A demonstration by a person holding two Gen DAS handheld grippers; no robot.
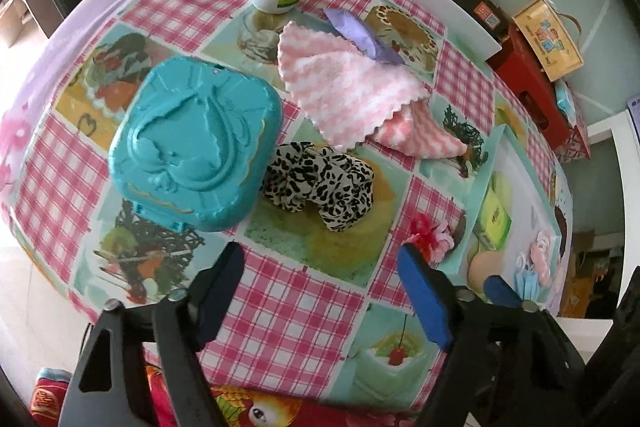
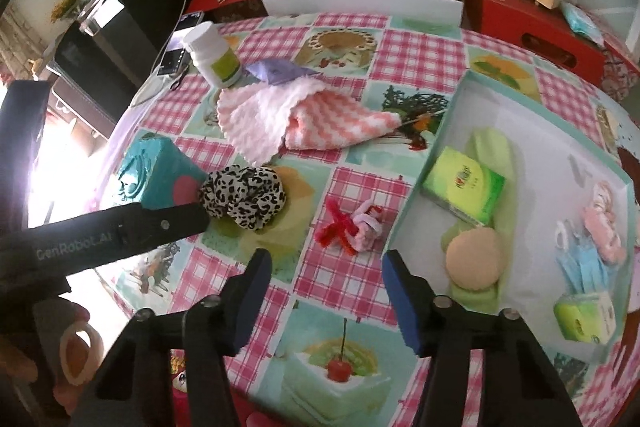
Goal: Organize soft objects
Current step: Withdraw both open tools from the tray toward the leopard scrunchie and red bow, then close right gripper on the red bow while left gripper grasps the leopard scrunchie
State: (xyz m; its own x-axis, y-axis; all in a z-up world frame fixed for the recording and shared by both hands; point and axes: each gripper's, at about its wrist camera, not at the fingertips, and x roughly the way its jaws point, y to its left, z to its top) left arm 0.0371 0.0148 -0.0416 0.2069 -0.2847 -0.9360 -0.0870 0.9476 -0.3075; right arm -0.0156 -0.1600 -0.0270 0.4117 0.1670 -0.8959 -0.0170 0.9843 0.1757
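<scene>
The right gripper (image 2: pixel 326 295) is held spread and empty just short of the pipe-cleaner flower (image 2: pixel 352 227), beside the tray (image 2: pixel 452 115) where soft items are gathered. The left gripper (image 1: pixel 320 291), also apart, is aimed at the leopard scrunchie (image 1: pixel 320 183), farther from the tray.

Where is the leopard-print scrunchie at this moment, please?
The leopard-print scrunchie lies on the checked tablecloth mid-table in both views, touching the right edge of the teal box and just below the pink striped cloth.

Left gripper (image 1: pixel 320 291) and right gripper (image 2: pixel 326 293) both hover, jaws spread.
</scene>
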